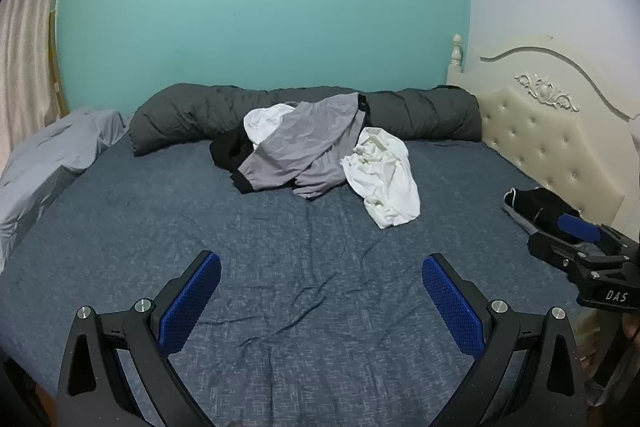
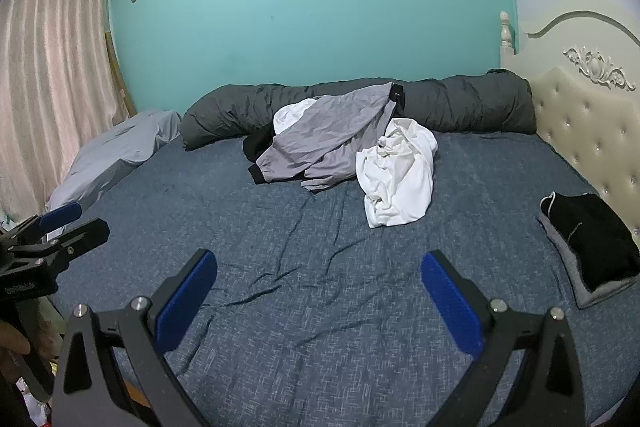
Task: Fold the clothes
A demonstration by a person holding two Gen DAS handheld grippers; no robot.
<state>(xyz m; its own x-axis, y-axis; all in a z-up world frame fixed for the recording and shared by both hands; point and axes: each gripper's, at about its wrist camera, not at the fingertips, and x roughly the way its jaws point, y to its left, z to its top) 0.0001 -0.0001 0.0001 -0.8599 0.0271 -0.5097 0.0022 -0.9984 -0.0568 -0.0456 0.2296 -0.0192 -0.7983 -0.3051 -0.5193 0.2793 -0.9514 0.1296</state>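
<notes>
A heap of loose clothes lies at the far middle of the bed: a grey garment with black cuffs, a crumpled white garment and a black piece under them. A folded black-and-grey garment rests at the right by the headboard. My left gripper hangs open over the near bed, nothing between its blue pads. My right gripper is open likewise, well short of the heap. Each gripper shows at the edge of the other's view.
The bed has a blue-grey sheet. A dark grey rolled duvet lies along the teal wall. A light grey pillow sits at the left, a cream tufted headboard at the right, a curtain far left.
</notes>
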